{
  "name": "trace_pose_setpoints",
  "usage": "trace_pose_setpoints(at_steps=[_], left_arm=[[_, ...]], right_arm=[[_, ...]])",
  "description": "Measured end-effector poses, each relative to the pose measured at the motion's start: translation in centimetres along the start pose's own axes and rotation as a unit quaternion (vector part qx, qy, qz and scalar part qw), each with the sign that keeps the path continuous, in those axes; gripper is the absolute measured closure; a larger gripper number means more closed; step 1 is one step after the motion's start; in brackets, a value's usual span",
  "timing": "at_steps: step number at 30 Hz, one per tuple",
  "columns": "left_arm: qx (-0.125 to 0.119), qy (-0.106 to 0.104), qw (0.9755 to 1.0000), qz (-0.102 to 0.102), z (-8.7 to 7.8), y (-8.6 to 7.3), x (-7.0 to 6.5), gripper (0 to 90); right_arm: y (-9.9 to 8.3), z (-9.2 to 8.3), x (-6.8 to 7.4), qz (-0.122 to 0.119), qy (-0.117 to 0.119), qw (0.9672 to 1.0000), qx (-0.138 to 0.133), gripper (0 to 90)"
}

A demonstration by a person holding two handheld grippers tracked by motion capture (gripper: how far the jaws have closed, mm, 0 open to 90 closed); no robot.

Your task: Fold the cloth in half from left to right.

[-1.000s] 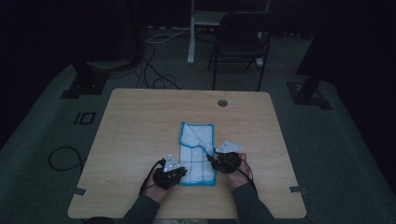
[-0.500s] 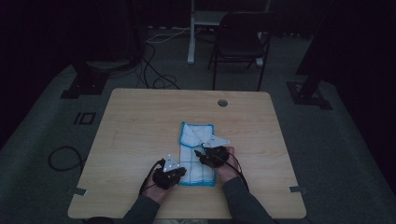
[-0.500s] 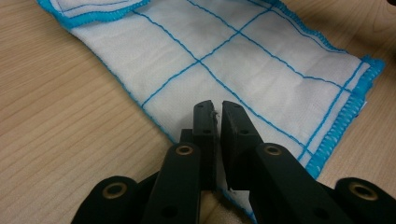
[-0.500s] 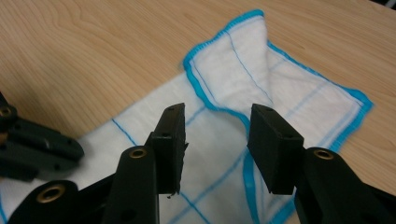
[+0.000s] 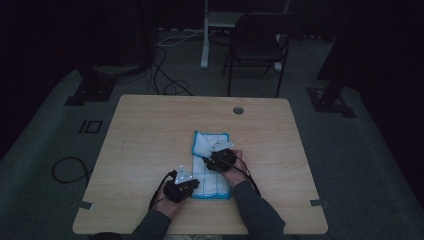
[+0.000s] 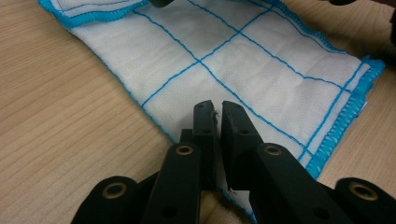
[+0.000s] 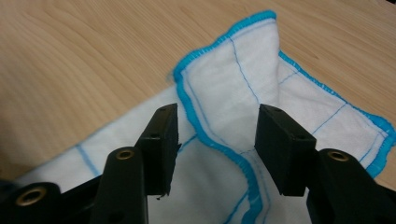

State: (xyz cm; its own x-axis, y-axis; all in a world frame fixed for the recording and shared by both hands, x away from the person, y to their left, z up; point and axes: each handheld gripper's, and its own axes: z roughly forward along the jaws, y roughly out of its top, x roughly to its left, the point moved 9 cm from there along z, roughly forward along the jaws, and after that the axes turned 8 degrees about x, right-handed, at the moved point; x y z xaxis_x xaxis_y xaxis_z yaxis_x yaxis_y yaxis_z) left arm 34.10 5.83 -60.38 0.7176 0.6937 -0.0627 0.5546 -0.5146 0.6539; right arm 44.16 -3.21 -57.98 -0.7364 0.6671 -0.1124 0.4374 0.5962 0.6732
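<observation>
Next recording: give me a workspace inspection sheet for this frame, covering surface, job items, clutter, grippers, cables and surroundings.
Surface: wooden table, pale grain, with a round hole near its far edge.
Job's things: white cloth with blue hem and blue grid lines, lying on the table, one part folded over itself.
Clutter: nothing seen.
Grippers: left gripper nearly shut at the cloth's near edge, a pinch of fabric between its pads; right gripper over the folded part, jaws just opening and clear of the fabric.
Cables: one trails from each gripper; more lie looped on the floor.
Surroundings: dim room, dark folding chair beyond the table, stand bases on the floor.
</observation>
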Motion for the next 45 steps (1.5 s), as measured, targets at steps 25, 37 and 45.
trace_pose_setpoints(at_steps=[25,37,45], left_arm=[[-0.001,-0.002,1.0000,-0.003,0.0,0.0,0.0,84.9],[-0.002,-0.001,1.0000,-0.004,0.0,0.0,0.0,84.9],[-0.001,-0.002,1.0000,-0.004,0.0,0.0,0.0,84.8]], right_arm=[[-0.1,2.2,-1.9,-0.028,-0.037,0.9978,0.046,46.6],[-0.3,2.0,-3.7,-0.002,-0.050,0.9978,0.045,50.6],[-0.7,1.6,-5.8,0.025,-0.066,0.9964,0.048,50.0]])
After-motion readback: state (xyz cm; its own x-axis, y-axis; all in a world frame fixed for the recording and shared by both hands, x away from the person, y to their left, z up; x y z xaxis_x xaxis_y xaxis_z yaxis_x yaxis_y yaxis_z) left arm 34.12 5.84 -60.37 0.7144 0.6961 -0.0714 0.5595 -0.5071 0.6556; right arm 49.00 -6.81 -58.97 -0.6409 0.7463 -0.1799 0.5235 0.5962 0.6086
